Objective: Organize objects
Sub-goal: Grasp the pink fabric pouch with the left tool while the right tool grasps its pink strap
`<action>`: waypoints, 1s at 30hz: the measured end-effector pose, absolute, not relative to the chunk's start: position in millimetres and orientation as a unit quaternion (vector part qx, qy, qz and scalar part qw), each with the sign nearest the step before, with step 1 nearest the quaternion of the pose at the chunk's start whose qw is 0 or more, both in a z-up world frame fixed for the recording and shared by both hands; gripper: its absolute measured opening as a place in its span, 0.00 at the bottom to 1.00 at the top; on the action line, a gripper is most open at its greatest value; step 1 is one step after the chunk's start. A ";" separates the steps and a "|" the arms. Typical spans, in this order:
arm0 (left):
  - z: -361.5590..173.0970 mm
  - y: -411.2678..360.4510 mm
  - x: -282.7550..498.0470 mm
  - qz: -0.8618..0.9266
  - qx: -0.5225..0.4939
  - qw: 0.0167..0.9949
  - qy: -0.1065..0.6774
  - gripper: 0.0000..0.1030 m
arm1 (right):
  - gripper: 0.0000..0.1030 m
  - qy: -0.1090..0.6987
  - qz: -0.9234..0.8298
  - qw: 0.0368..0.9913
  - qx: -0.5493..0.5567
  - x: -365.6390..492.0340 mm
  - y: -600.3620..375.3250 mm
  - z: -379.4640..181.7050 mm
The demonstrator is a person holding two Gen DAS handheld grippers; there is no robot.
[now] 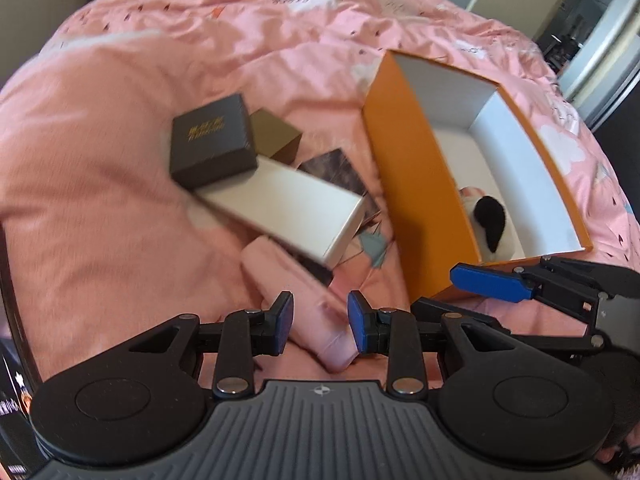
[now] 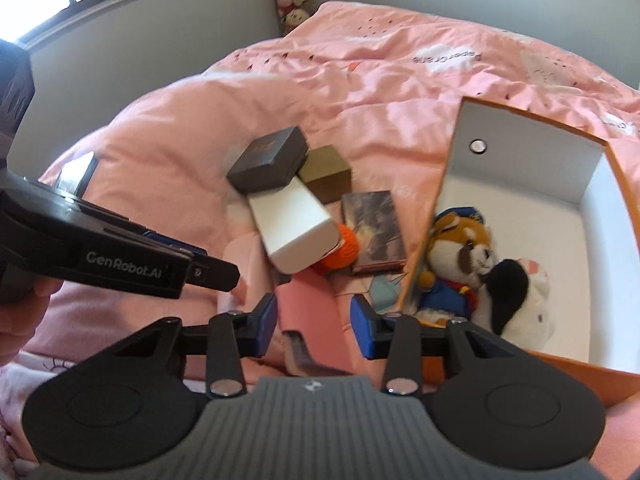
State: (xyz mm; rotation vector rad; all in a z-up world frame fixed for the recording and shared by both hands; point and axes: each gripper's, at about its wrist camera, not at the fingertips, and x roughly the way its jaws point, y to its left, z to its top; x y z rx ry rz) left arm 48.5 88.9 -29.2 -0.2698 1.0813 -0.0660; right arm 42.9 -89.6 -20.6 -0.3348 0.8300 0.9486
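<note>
Where the pink quilt [image 2: 360, 80] dips: four small boxes [image 2: 296, 232]; two plush toys [image 2: 460, 260].

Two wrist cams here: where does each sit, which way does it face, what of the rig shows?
Left wrist: on the left gripper, angled down at the bed; the box pile lies ahead, the orange box at right, and the right gripper enters from the right.
Right wrist: on the right gripper, angled down; the left gripper and a hand show at left.
Shared: black box, white box, orange box.
</note>
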 end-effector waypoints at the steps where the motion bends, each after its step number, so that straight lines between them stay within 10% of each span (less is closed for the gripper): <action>1: -34.3 94.4 49.8 -0.022 -0.151 0.839 0.522 0.36 | 0.40 0.387 0.443 0.792 -0.164 41.3 -85.9 -23.7; 7: -57.5 117.1 57.0 0.028 -0.257 0.804 0.536 0.56 | 0.40 0.393 0.445 0.777 -0.209 40.6 -67.7 -40.3; 15: -75.3 106.0 71.2 0.056 -0.244 0.798 0.549 0.60 | 0.40 0.398 0.456 0.760 -0.239 44.6 -55.8 -50.8; 30: -71.6 108.8 55.1 0.039 -0.199 0.808 0.554 0.35 | 0.37 0.380 0.498 0.700 -0.343 41.2 -14.4 -64.9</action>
